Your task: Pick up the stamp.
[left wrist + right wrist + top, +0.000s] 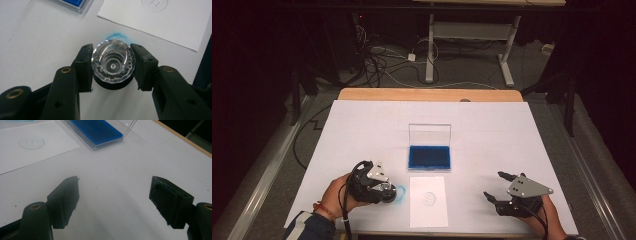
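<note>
Left gripper (113,66) clamped on stamp (113,64); right gripper (113,202) released, empty.
Faceted clear knob looks hard, slick: grip its sides squarely.

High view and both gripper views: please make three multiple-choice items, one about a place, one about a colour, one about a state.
1. Where does the sheet of paper lie?
A. On the near side of the ink pad
B. Behind the ink pad
C. Under the ink pad

2. What colour is the ink pad?
A. Red
B. Blue
C. Green

3. What is the state of the left gripper?
A. Open and empty
B. Shut on the paper
C. Shut on the clear stamp

Key:
1 A: in the high view the paper lies between the pad and the near table edge.
2 B: the pad in its clear case is blue.
3 C: in the left gripper view both fingers press the sides of the stamp; the right gripper stands open and empty.
</note>
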